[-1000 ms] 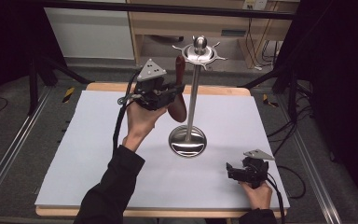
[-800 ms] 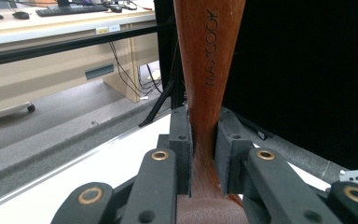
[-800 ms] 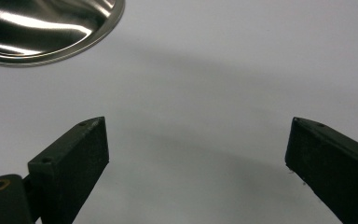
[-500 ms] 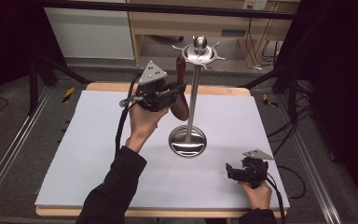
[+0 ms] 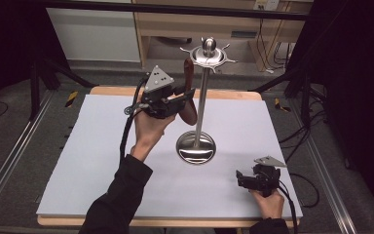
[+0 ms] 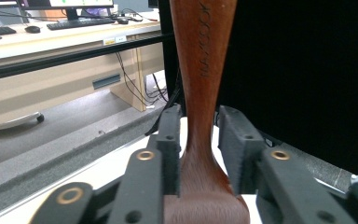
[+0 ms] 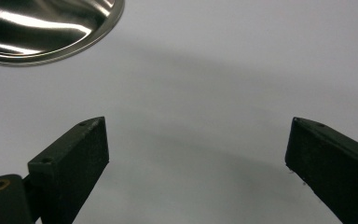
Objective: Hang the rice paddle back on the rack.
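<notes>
A brown wooden spoon (image 5: 189, 75) hangs upright beside the pole of a steel hook stand (image 5: 202, 105), its top up at one of the stand's hook arms. My left gripper (image 5: 187, 101) is raised around the spoon's lower handle. In the left gripper view the handle (image 6: 204, 70) runs up between the jaws. They have just been opening, and a narrow gap shows at the right pad (image 6: 235, 140). My right gripper (image 5: 239, 178) rests low at the table's front right, open. Its jaws stand wide over bare white surface (image 7: 196, 144).
The stand's round steel base (image 5: 196, 147) sits mid-table on the white mat (image 5: 87, 161), and its rim shows in the right gripper view (image 7: 46, 28). Cables trail from both grippers. Dark frame rails run along both sides of the table.
The left gripper's jaws have parted slightly from the spoon handle. Neither hand has shifted, and the spoon stays upright at the stand.
</notes>
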Available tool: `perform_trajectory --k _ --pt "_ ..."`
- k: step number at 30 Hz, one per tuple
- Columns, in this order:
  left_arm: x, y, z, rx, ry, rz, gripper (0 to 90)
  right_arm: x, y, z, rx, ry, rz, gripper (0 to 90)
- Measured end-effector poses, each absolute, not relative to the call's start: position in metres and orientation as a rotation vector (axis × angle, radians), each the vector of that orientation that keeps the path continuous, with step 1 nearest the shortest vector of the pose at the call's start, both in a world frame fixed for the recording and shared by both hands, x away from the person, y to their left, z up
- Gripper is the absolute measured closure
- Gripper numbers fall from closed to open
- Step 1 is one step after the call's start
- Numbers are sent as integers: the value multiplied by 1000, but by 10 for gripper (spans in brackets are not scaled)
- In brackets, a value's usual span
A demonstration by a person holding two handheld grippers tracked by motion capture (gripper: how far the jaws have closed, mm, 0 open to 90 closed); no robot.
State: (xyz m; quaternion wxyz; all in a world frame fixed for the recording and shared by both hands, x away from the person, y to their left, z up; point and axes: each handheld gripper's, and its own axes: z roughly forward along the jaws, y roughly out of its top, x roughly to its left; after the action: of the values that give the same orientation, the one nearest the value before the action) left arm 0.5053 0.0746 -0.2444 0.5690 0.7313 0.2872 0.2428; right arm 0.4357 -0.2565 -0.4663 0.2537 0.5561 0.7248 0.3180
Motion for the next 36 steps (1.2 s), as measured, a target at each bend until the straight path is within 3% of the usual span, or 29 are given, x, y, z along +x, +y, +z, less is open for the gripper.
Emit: perform_trajectory --k 10,21,36 --pt "493 88 -249 1697 668 573 502 436 -258 -466 1506 1965 863 66" --pt "484 112 -269 1721 650 630 441 435 -258 -466 1515 1960 861 66" --pt "466 135 -319 1788 721 595 378 434 -258 -467 1515 1963 853 66"
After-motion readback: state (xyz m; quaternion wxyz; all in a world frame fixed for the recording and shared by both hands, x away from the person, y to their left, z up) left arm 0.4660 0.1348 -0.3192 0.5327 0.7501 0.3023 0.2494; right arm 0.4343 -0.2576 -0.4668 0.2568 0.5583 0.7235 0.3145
